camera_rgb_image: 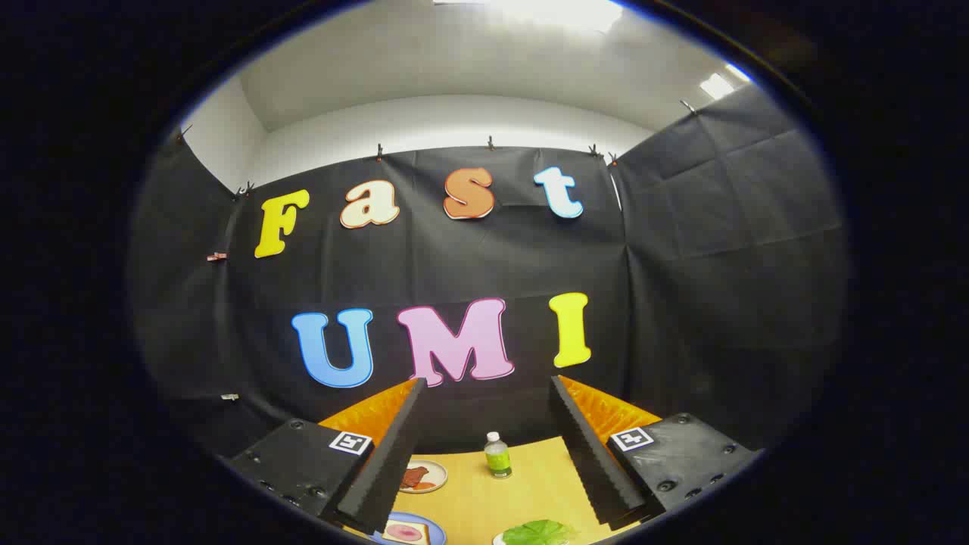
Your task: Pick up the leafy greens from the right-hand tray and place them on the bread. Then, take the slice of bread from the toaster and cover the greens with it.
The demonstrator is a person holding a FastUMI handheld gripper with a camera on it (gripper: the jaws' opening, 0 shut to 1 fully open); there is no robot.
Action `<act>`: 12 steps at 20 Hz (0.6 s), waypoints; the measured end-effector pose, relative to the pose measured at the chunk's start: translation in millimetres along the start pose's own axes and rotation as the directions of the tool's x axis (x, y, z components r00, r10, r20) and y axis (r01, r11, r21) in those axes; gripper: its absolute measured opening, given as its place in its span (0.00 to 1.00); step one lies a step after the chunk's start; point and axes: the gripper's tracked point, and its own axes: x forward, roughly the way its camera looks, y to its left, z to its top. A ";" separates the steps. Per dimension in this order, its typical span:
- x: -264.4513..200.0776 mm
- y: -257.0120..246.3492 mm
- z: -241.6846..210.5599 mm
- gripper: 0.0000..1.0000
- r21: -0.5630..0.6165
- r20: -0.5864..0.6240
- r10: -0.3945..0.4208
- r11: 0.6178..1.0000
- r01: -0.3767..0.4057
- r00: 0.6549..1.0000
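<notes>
Between the wide, empty jaws, flat ruffled leafy greens (539, 532) on white tray (498, 540)

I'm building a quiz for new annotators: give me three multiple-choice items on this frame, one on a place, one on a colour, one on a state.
1. Where does the small green bottle with a white cap stand?
A. on the wooden table, between the fingers and beyond them
B. on the blue-rimmed plate
C. on the leafy greens

2. What colour is the rim of the plate with the bread slice?
A. red
B. blue
C. black

3. How is the gripper?
A. shut on the bottle
B. shut on the greens
C. open, holding nothing

Answers: 1 A, it stands upright on the table in the gap. 2 B, the rim is blue. 3 C, the fingers stand wide apart above the leafy greens.
</notes>
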 end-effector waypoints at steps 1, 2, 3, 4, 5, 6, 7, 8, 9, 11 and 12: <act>8.6 -1.5 -13.3 0.98 0.009 -0.029 0.013 1.000 -0.013 0.999; 17.5 -2.9 -27.0 0.98 0.007 -0.062 0.030 1.000 -0.029 0.998; 25.2 -1.6 -44.2 0.98 0.001 -0.105 0.056 0.998 -0.056 0.993; 32.3 0.8 -56.4 0.98 -0.006 -0.142 0.089 0.996 -0.091 0.986; 39.1 5.6 -66.3 0.98 -0.007 -0.178 0.125 0.992 -0.128 0.976; 43.0 8.6 -73.0 0.98 -0.002 -0.195 0.149 0.988 -0.153 0.969; 46.3 13.2 -77.6 0.98 0.010 -0.207 0.179 0.983 -0.181 0.962; 48.9 17.4 -79.4 0.98 0.020 -0.209 0.203 0.979 -0.204 0.957; 50.9 20.9 -81.2 0.98 0.022 -0.208 0.219 0.975 -0.219 0.953; 51.2 25.4 -83.8 0.98 0.008 -0.212 0.225 0.973 -0.229 0.951; 50.0 24.7 -81.6 0.98 -0.002 -0.208 0.214 0.976 -0.220 0.954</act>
